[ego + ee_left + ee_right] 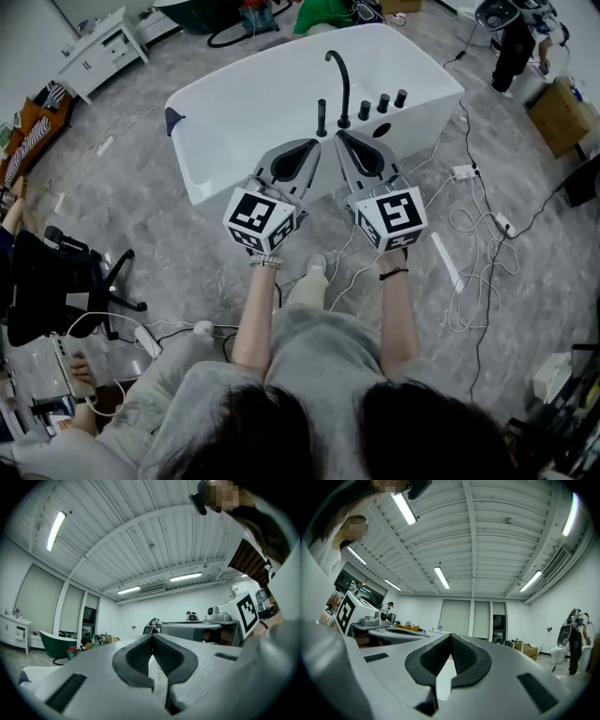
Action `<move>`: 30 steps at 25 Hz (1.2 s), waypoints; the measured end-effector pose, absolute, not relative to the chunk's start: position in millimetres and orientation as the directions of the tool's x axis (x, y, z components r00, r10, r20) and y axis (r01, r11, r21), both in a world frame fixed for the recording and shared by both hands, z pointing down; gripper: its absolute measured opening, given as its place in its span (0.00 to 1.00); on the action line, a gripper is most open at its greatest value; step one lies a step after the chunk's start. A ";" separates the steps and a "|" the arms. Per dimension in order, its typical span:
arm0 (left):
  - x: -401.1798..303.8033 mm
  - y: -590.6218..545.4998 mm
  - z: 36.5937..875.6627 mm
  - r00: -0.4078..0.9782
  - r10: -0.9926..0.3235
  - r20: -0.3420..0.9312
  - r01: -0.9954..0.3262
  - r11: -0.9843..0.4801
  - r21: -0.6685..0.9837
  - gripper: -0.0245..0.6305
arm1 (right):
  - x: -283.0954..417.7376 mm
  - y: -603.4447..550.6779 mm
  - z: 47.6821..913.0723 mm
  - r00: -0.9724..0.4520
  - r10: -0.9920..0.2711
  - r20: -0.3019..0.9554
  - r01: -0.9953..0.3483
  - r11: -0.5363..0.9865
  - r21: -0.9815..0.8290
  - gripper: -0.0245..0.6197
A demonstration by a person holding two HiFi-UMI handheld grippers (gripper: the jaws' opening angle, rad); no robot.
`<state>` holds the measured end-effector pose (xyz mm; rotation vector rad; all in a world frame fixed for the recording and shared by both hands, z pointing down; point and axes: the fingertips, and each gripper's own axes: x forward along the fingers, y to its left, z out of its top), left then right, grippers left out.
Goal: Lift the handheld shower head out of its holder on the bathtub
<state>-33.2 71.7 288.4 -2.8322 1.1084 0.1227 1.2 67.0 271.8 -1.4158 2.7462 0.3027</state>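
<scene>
White bathtub stands on the grey floor ahead of me, with its black fittings lined up along the near rim. These are a curved spout, three knobs to its right, and a short upright black rod just left of the spout. I take that rod to be the shower head, standing in its holder. I cannot make out the holder as a separate part from here.

Nothing of the task is done yet, as far as I can judge. The shower head sits upright on the rim, untouched.

My left gripper and right gripper are side by side, tips aimed at the fittings and just short of the rim. The left gripper view shows the jaws of my left gripper pressed together at the tip with nothing between them. The right gripper view shows the same for my right gripper. Both are empty.

What remains is the whole job. I have to spread one pair of jaws, bring them around the rod, close on it and draw it straight up out of its seat.
</scene>
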 end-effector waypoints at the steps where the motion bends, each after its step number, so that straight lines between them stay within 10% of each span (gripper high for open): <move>1: -33.8 63.5 290.6 0.731 -0.673 -0.112 -0.681 -0.730 -0.053 0.04 | 2.3 58.5 274.6 -0.581 -0.806 -0.113 -0.812 0.564 0.152 0.04; 30: -94.8 -158.8 351.7 0.730 -0.682 -0.049 -0.675 -0.730 0.109 0.04 | -45.1 -169.5 342.1 -0.584 -0.807 0.088 -0.796 0.591 0.128 0.04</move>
